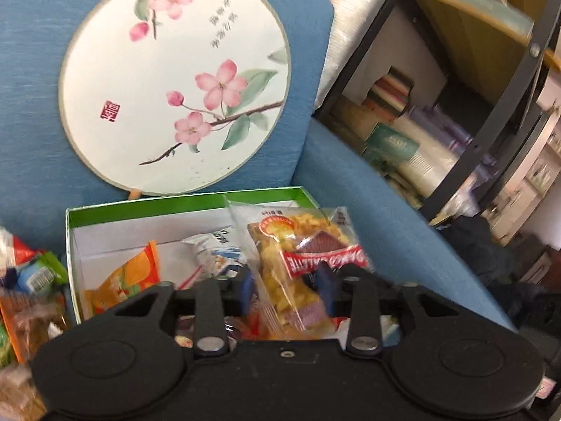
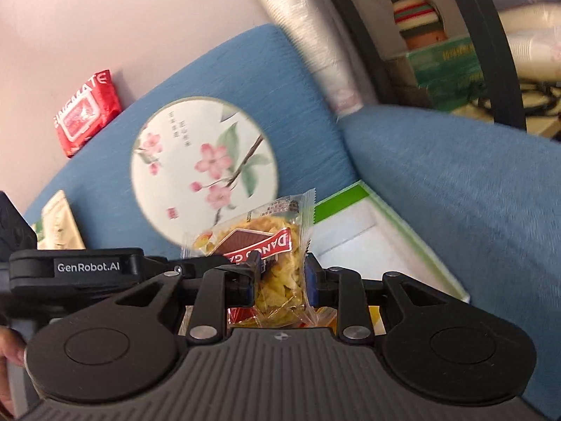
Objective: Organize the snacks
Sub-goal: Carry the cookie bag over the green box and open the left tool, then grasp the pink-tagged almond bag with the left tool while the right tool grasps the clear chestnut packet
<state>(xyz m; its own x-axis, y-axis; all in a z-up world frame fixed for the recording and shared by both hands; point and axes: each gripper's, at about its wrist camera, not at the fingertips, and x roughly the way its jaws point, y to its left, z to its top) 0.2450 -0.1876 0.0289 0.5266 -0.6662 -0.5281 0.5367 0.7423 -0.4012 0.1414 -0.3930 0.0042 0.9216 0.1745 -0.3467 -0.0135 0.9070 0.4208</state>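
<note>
A clear snack pack (image 2: 266, 235) of yellow crisps with a red label stands upright between the blue pads of my right gripper (image 2: 280, 277), which is shut on it. In the left wrist view the same pack (image 1: 301, 245) sits between the spread fingers of my left gripper (image 1: 285, 287), whose pads do not press on it. Behind it lies a white box with a green rim (image 1: 175, 203), holding an orange pack (image 1: 129, 277) and a white-and-blue pack (image 1: 217, 249). The box rim (image 2: 350, 196) also shows right of the held pack.
Several loose snacks (image 1: 31, 280) lie left of the box on the blue sofa. A round flowered fan (image 1: 175, 80) leans on the backrest. The armrest (image 2: 455, 193) rises at the right, with a black shelf (image 1: 473, 105) beyond. A red wipes pack (image 2: 87, 112) rests on the backrest.
</note>
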